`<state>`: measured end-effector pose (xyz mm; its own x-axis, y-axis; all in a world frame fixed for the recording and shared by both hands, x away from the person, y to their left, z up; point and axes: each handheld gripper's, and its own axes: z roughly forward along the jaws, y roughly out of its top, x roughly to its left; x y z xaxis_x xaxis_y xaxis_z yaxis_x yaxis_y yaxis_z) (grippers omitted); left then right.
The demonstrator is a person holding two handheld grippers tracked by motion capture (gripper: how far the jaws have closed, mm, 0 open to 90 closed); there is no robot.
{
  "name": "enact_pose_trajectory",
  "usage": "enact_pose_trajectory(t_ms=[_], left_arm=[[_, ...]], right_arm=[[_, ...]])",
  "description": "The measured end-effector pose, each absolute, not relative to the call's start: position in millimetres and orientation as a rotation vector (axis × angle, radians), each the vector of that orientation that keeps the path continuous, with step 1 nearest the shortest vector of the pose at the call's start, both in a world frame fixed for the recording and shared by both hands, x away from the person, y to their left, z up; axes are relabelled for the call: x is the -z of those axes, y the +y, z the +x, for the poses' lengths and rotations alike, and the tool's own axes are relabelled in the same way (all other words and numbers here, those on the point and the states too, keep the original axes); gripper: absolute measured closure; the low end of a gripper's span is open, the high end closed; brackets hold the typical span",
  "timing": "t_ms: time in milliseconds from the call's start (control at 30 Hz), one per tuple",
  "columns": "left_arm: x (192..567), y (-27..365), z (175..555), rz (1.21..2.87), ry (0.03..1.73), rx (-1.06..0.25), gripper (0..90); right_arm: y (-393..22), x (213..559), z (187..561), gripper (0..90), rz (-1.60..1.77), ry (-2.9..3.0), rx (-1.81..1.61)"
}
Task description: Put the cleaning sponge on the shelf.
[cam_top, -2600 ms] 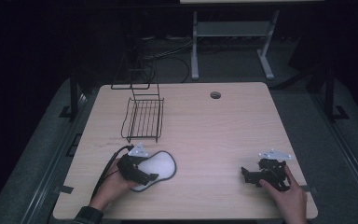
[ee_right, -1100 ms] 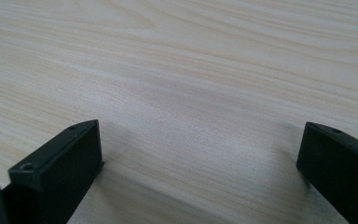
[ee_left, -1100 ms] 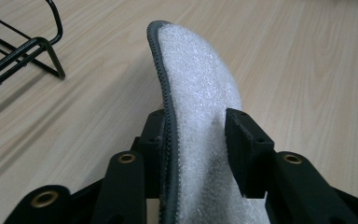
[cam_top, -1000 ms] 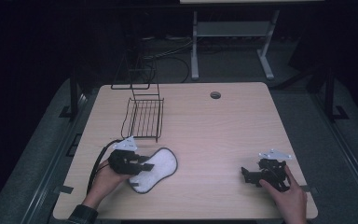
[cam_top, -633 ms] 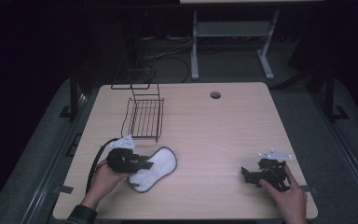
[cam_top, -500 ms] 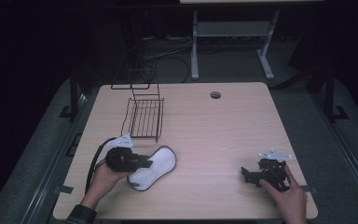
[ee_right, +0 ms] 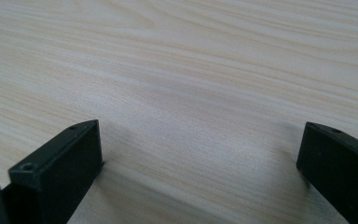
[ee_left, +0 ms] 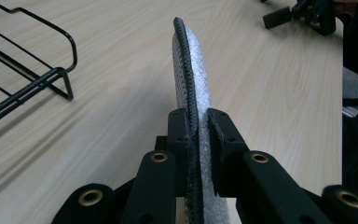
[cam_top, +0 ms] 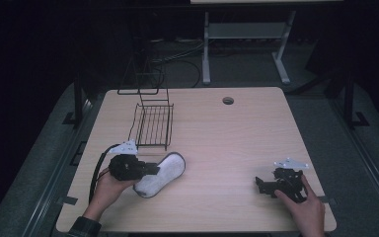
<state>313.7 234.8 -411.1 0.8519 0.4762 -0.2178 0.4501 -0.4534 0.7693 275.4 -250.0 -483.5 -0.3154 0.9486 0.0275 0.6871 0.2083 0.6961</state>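
A white insole-shaped pad [cam_top: 162, 172] with dark edging sits at the table's front left. My left gripper [cam_top: 153, 169] holds its near end and points right. In the left gripper view the pad [ee_left: 191, 70] runs edge-on away from the camera, and both pads of the left gripper [ee_left: 196, 123] press on it. These jaws have just been closing, with the pad between them. My right gripper [cam_top: 262, 183] rests at the front right in a hand, pointing left. It [ee_right: 200, 140] stands open, with bare wood between its jaws.
A black wire rack [cam_top: 153, 123] stands just beyond the pad, and its foot [ee_left: 67, 91] shows to the left in the left gripper view. The wooden table [cam_top: 227, 143] has a cable hole [cam_top: 228, 100] near its far edge. The far-off right gripper [ee_left: 307, 11] shows at the top right.
My left gripper drew back from over the pad to its left end and closed on it. The pad's near end has shifted a little. The right gripper has kept still.
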Motion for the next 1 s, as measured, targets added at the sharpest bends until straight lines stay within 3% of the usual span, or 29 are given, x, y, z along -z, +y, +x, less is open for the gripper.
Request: enact_pose_trajectory(t_ms=[633, 1000], left_arm=[[393.7, 239.3, 321.0, 2.069, 0.672, -0.056, 80.0], [385.9, 247.6, 344.6, 2.05, 0.706, -0.074, 80.0]], right_arm=[[-249.9, 483.5, 275.5, 0.0, 1.52, 2.081, -0.868], [-250.0, 483.5, 275.5, 0.0, 1.52, 2.081, -0.868]])
